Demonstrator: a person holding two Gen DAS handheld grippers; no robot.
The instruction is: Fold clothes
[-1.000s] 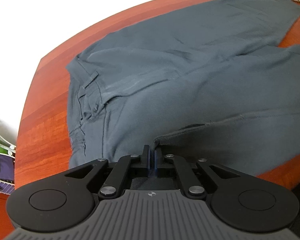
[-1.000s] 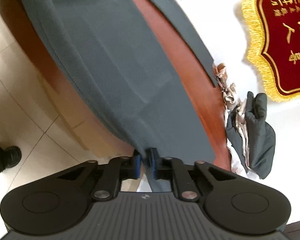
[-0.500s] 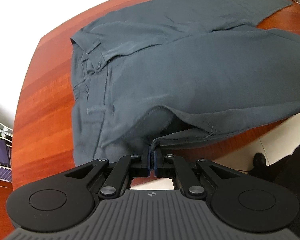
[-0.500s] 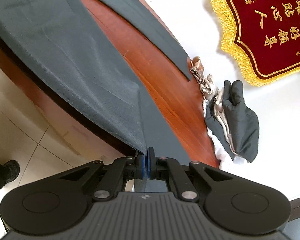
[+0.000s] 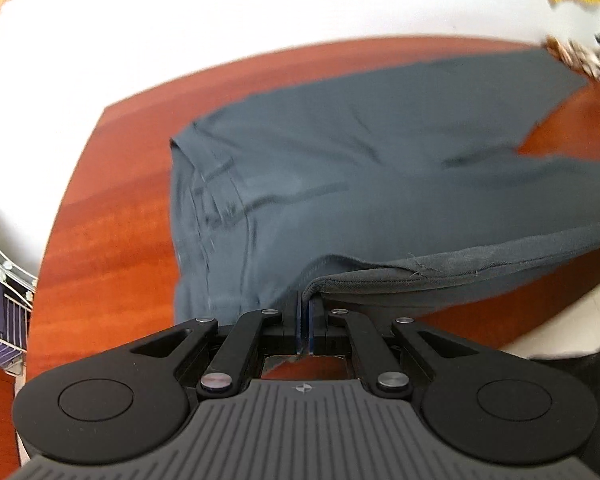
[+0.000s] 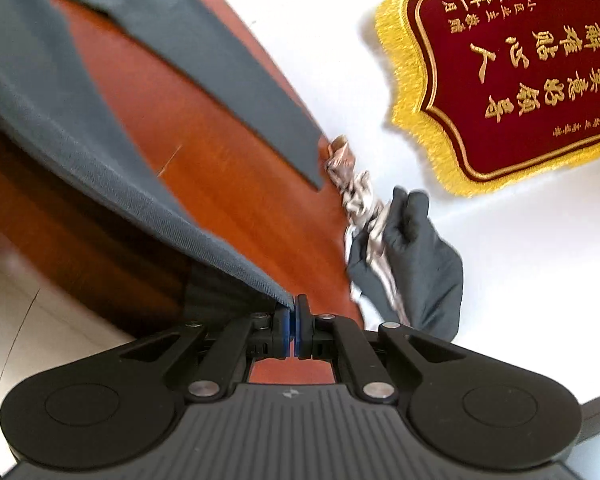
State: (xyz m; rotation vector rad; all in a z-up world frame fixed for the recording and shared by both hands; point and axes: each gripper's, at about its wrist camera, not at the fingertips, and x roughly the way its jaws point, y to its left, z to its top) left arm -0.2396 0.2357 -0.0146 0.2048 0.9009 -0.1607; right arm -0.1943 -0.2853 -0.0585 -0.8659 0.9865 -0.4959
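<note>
- Plainly, a pair of dark grey-blue cloth trousers (image 5: 380,168) lies spread over a reddish-brown wooden table (image 5: 112,216), waistband toward the table's left end in the left wrist view and the legs running off to the right.
- Left gripper (image 5: 304,312): its jaws are together, clamped on a seamed edge of the trousers at the near side, and that edge is raised off the tabletop.
- Right gripper (image 6: 293,320): jaws pressed together on the corner of one trouser leg, which stretches taut up and away to the left above the table's edge.
- The other leg lies flat on the wood, near the far rim.
- Past its end sits a crumpled heap of dark and pale patterned cloth (image 6: 400,248), at the table's edge.
- A red pennant with gold fringe and gold lettering (image 6: 512,64) hangs on the white wall (image 6: 520,280).
</note>
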